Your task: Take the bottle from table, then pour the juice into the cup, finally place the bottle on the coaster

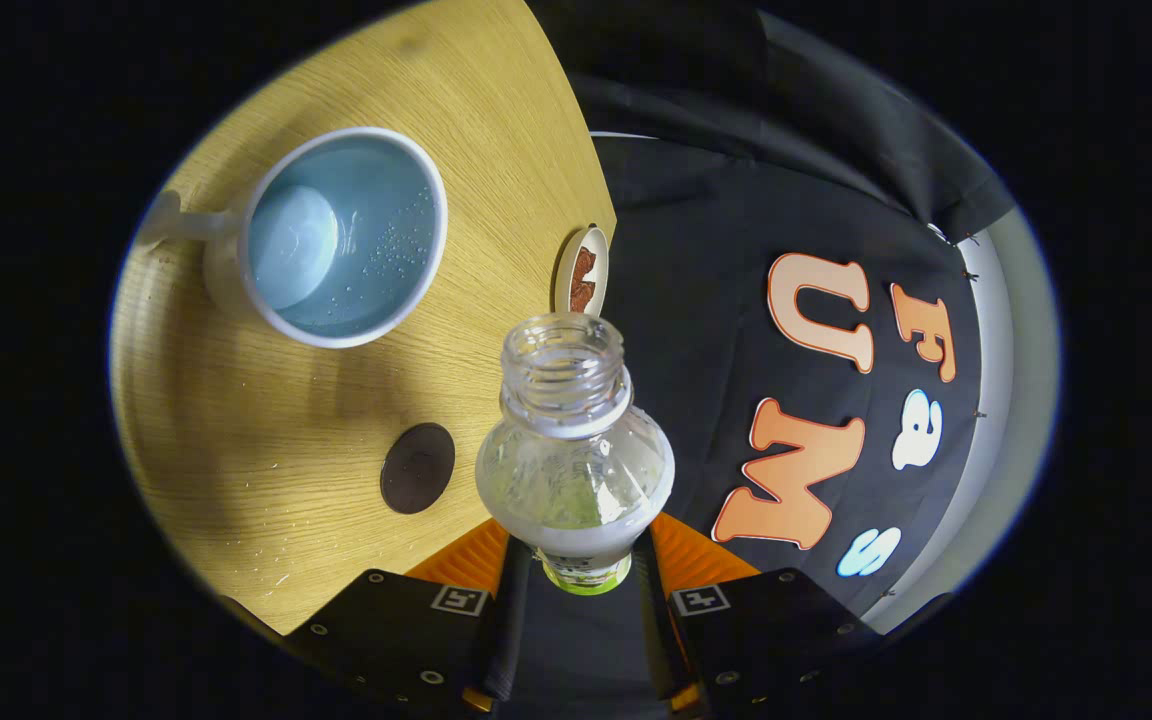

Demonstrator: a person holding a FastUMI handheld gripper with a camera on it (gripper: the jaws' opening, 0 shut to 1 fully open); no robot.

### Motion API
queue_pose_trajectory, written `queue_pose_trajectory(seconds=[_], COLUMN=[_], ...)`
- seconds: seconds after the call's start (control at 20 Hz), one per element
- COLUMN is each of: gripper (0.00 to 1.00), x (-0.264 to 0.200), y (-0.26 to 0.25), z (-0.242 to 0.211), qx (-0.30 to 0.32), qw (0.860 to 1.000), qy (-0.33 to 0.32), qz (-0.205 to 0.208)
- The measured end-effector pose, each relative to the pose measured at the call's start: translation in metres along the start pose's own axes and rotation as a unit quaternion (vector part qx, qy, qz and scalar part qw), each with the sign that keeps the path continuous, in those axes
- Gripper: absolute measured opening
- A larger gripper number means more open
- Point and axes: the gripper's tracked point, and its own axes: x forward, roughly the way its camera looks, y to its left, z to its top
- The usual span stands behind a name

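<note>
My gripper (576,565) is shut on a clear plastic bottle (576,450), both fingers pressing its lower body. The bottle is uncapped and its open neck (564,362) points forward, away from the fingers. It looks nearly empty, with droplets on the inside. A white cup (336,235) with a pale blue inside and a side handle stands on the wooden table (236,440), beyond the fingers and to the left of the bottle. Small bubbles or droplets speckle the cup's inside. A dark round coaster (417,468) lies on the table just left of the bottle.
A second round disc (581,272) with a white rim and a brown pattern lies at the table's edge, just past the bottle's neck. The table edge runs alongside the bottle, with the booth's black cloth wall (736,230) beyond it. Small drops dot the wood near the fingers.
</note>
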Motion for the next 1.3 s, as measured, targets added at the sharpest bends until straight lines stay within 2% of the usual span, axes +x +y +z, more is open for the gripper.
queue_pose_trajectory(seconds=[1.3], gripper=[0.52], x=[-0.021], y=[-0.001], z=[-0.002], qx=[-0.069], qw=[0.995], qy=[0.067], qz=[0.022])
